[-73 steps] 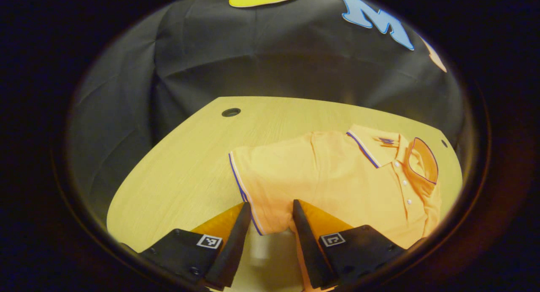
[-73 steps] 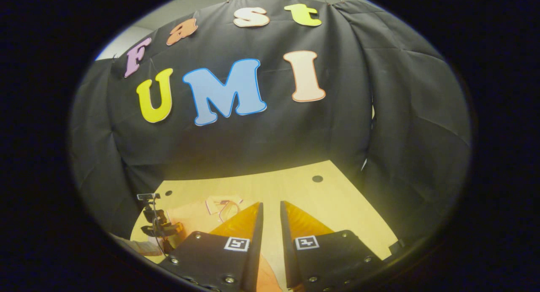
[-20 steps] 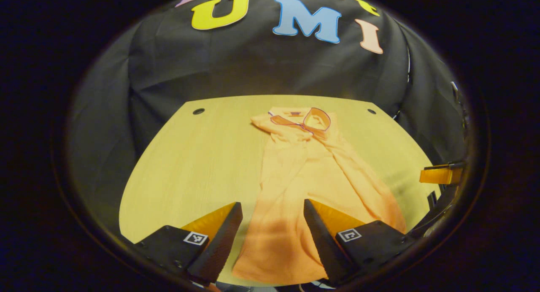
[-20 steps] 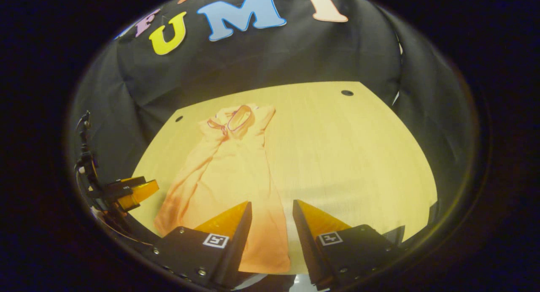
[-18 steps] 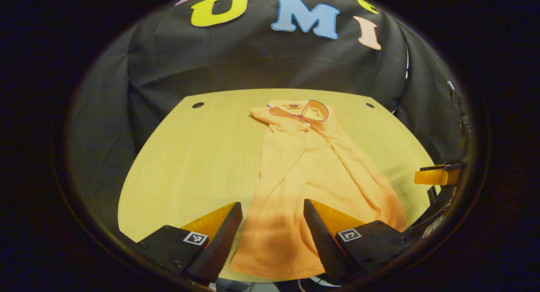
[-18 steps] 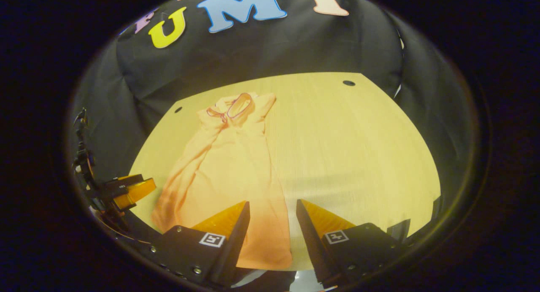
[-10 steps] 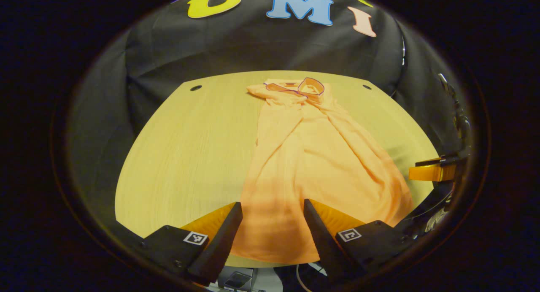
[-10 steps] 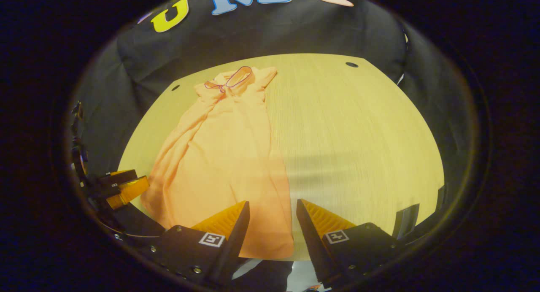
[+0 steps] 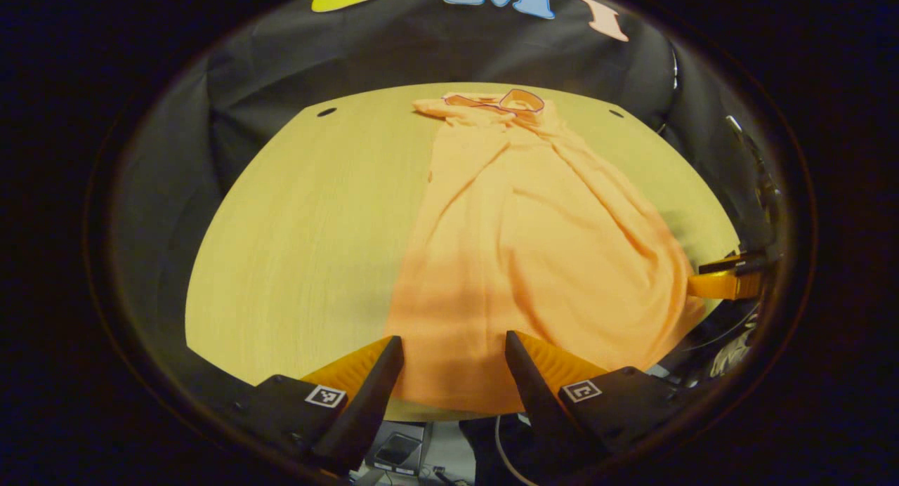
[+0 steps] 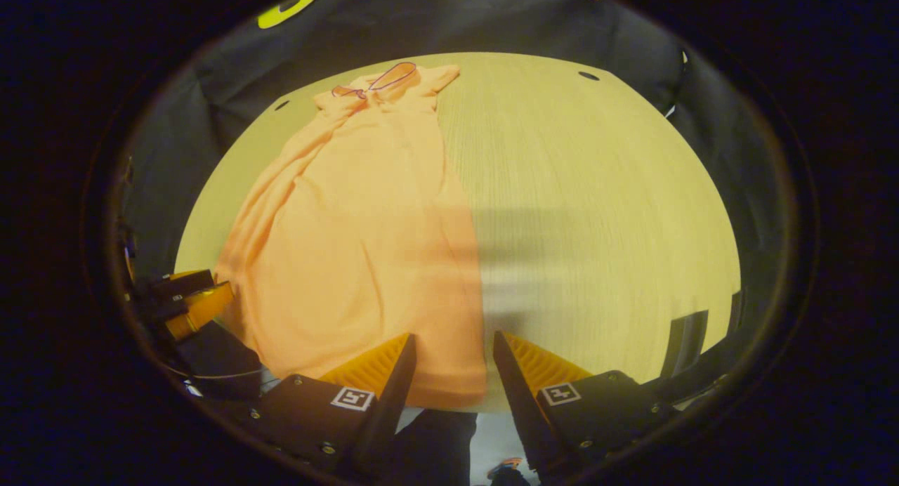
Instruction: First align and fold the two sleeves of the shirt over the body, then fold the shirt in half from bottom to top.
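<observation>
Lying creased on wood-grain table (image 9: pixel 295 219), soft orange shirt (image 9: pixel 534 240); both tools spread.

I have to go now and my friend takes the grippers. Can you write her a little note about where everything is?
Left gripper: open, at the shirt's bottom edge, not gripping.
Right gripper: open, at the same edge's other corner.
Shirt: laid long on the table, collar at the far end, sleeves folded in, a bit rumpled.
Left to do: grab the bottom edge and fold it up to the collar.
</observation>
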The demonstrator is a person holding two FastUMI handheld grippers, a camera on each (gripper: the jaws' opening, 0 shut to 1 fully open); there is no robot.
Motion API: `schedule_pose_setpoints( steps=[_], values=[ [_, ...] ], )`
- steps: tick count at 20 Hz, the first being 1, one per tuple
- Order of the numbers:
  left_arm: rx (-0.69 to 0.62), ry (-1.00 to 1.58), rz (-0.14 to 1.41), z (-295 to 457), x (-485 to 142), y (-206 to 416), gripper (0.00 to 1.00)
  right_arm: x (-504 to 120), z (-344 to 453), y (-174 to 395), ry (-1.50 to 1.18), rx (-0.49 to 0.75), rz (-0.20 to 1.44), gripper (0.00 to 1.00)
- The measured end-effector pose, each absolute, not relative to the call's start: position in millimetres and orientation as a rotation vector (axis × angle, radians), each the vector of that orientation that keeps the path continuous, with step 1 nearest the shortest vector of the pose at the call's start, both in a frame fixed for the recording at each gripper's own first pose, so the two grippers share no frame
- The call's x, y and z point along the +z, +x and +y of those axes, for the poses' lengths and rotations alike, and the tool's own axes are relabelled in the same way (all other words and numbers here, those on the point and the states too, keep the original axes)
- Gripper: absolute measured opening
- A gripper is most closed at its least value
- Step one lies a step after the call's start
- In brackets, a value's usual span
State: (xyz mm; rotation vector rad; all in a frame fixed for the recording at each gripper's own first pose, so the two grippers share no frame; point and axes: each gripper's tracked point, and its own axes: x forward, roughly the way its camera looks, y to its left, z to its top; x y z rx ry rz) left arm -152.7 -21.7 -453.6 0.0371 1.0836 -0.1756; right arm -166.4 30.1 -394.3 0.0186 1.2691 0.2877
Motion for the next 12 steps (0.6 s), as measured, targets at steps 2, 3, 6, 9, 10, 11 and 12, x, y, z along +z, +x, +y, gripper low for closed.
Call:
schedule_pose_setpoints(
  steps=[2, 3, 6, 9, 10, 11, 12],
  values=[
    [-0.166, 0.055, 1.110, -18.9, -461.0, -157.6, 1.00, -397.2, 30.5, -169.2, 0.012, 0.287, 1.281, 0.71],
    [-0.164, 0.049, 1.110, -20.5, -460.5, -157.1, 1.00, -399.0, 30.2, -171.0, 0.008, 0.286, 1.287, 0.71],
    [-0.163, 0.044, 1.114, -20.7, -462.9, -157.1, 0.96, -399.4, 29.2, -171.5, 0.010, 0.282, 1.291, 0.71],
    [-0.180, 0.052, 1.113, -20.3, -461.8, -157.4, 0.99, -400.1, 29.2, -172.1, 0.004, 0.284, 1.292, 0.64],
    [-0.181, 0.052, 1.115, -20.3, -461.4, -158.0, 0.99, -399.9, 28.1, -172.0, -0.002, 0.282, 1.292, 0.71],
    [-0.183, 0.051, 1.124, -20.9, -462.6, -157.3, 0.99, -400.6, 26.9, -171.9, -0.014, 0.279, 1.292, 0.71],
    [-0.181, 0.050, 1.128, -21.8, -462.0, -156.6, 0.96, -400.1, 26.3, -172.0, -0.028, 0.280, 1.293, 0.70]
  ],
)
